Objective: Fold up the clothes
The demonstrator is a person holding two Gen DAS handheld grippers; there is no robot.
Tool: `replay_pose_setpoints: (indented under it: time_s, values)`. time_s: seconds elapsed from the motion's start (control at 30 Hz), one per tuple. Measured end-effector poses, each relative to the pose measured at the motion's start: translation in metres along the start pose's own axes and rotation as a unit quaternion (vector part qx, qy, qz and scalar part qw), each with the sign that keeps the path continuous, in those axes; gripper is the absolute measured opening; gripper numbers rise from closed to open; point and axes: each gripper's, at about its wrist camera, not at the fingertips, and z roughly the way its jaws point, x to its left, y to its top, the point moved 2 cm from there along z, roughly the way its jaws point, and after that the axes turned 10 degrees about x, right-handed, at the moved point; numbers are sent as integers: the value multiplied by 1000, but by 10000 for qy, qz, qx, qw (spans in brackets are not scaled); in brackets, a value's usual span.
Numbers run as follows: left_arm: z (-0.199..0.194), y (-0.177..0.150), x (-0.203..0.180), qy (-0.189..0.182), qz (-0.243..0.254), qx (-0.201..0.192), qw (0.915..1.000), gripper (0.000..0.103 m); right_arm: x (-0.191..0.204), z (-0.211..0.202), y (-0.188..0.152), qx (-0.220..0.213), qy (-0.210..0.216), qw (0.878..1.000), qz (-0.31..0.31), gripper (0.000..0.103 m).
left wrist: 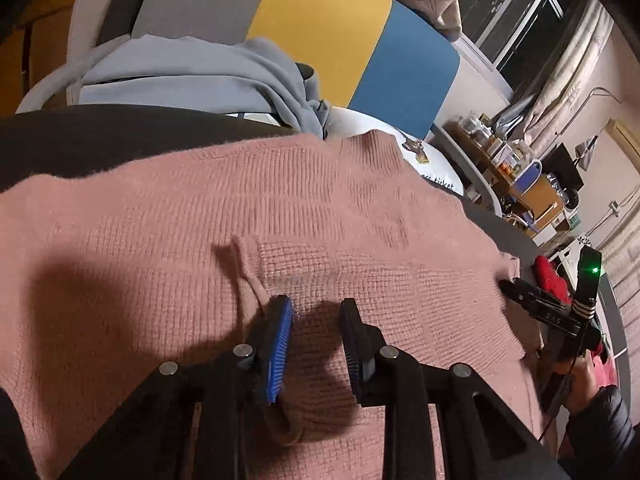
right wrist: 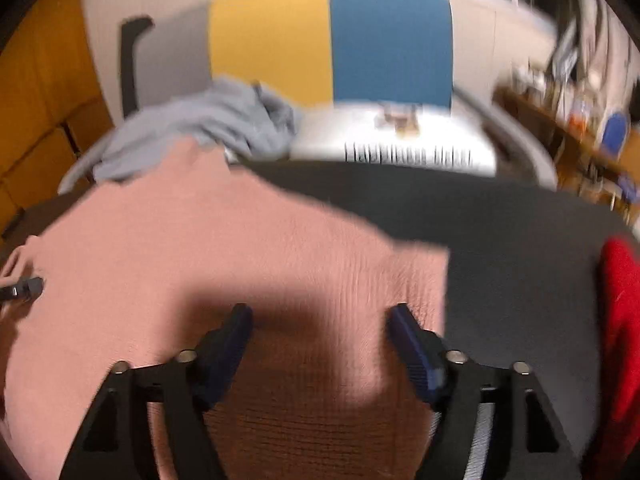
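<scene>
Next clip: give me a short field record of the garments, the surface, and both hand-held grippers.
garment in work: pink knit sweater, spread flat on the dark surface
other garments: grey garment heaped at the far edge; red garment off to the right
left hand-held gripper: open, low over the sweater beside a raised fold; whether it touches is unclear
right hand-held gripper: wide open, over the sweater near its right edge, nothing held
image quality: right wrist view blurred
</scene>
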Motion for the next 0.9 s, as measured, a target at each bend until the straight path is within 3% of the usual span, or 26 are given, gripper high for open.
replay_pose_setpoints:
  time_s: [0.03, 0.1, 0.23, 0.33, 0.43, 0.47, 0.53, 0.57, 0.6, 0.77, 0.9]
  values:
    - [-2, 2, 1, -35, -24, 29, 10000, 24, 0, -1, 0, -51, 121, 9999, -2, 86]
    - [-9, 6, 3, -146, -63, 53, 9999, 26, 3, 0, 1, 2, 342, 9994, -84, 103]
    - [-24, 40, 0, -402, 22, -186, 9990, 34, 15, -4, 4, 90, 311, 9990, -306, 103]
    - [-21, 83, -4, -512, 190, -208, 9983, 39, 20, -20, 16, -120, 727, 9960, -514, 96]
    - [5, 124, -13, -248, 522, 67, 9983, 42, 32, -25, 50, -288, 1015, 9911, -809, 96]
    - [15, 135, -16, -125, 622, 194, 9978, 42, 35, -24, 64, -305, 1087, 9897, -884, 92]
    - [37, 154, -20, 62, 794, 451, 9958, 42, 43, -7, 96, -235, 1164, 9883, -956, 72]
    - [47, 161, -20, 30, 820, 587, 9949, 42, 47, 3, 112, -190, 1200, 9877, -984, 51]
    - [58, 168, -20, -1, 846, 723, 9938, 42, 52, 13, 127, -146, 1237, 9870, -1013, 41]
    - [97, 194, -18, -127, 833, 1023, 9912, 43, 75, 65, 167, 296, 1340, 9822, -1284, 41]
    - [121, 203, -28, -200, 952, 1325, 9864, 43, 91, 91, 173, 453, 1335, 9759, -1664, 41]
